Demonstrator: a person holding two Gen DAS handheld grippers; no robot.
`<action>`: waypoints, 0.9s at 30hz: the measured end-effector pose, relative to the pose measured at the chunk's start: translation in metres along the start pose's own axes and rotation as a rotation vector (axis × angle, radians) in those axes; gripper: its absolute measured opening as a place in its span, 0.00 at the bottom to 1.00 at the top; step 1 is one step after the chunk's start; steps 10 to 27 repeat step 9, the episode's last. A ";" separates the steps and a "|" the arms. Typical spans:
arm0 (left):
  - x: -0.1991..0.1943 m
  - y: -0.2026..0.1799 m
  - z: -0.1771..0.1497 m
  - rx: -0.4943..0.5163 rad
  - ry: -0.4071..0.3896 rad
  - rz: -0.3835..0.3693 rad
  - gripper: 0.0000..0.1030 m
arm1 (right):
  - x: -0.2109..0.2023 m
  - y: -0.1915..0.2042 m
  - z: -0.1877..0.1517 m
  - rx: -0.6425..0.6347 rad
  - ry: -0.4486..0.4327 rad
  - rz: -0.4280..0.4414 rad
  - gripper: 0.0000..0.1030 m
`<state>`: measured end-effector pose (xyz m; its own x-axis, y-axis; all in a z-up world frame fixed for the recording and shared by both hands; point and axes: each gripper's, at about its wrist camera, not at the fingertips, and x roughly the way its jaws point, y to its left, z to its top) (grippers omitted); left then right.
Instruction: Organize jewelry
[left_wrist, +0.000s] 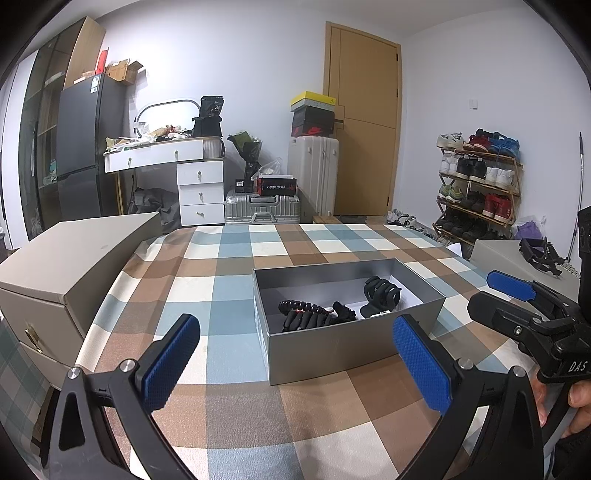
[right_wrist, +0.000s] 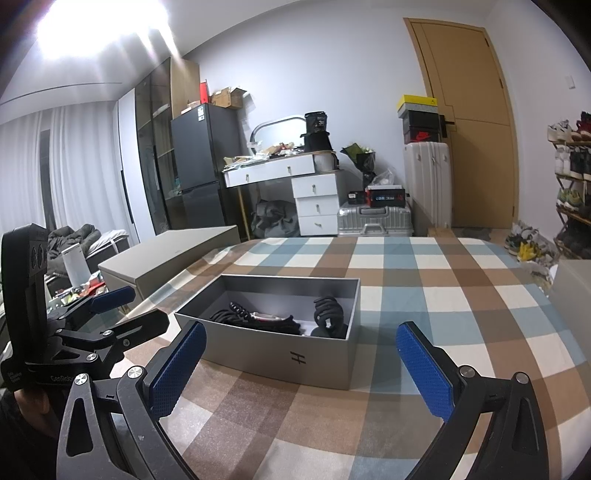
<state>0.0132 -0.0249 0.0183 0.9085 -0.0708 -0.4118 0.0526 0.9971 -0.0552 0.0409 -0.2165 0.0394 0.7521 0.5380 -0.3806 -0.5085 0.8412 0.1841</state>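
Observation:
An open grey box (left_wrist: 332, 347) (right_wrist: 258, 354) sits on the checked tablecloth. Inside it lie a black hair claw clip (left_wrist: 382, 295) (right_wrist: 327, 314), a black spiral hair tie (left_wrist: 299, 307) (right_wrist: 236, 309) and other dark hair accessories (left_wrist: 317, 319) (right_wrist: 273, 323). My left gripper (left_wrist: 295, 363) is open and empty, just in front of the box. My right gripper (right_wrist: 301, 369) is open and empty, also in front of the box. The right gripper also shows in the left wrist view (left_wrist: 517, 302), and the left gripper in the right wrist view (right_wrist: 110, 310).
A beige drawer cabinet (left_wrist: 70, 266) (right_wrist: 166, 262) stands at the table's left edge. Another grey box (left_wrist: 509, 258) with a black object on it stands at the right. Behind the table are suitcases (left_wrist: 262, 208), a dresser (left_wrist: 199, 184) and a shoe rack (left_wrist: 476, 184).

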 end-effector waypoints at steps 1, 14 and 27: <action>0.000 0.000 0.000 0.000 0.000 0.000 0.99 | 0.000 0.000 0.000 0.000 0.000 -0.001 1.00; -0.001 0.000 -0.001 -0.001 -0.014 0.000 0.99 | 0.000 -0.001 0.000 0.003 0.004 -0.002 1.00; -0.001 0.000 -0.001 -0.001 -0.014 0.000 0.99 | 0.000 -0.001 0.000 0.003 0.004 -0.002 1.00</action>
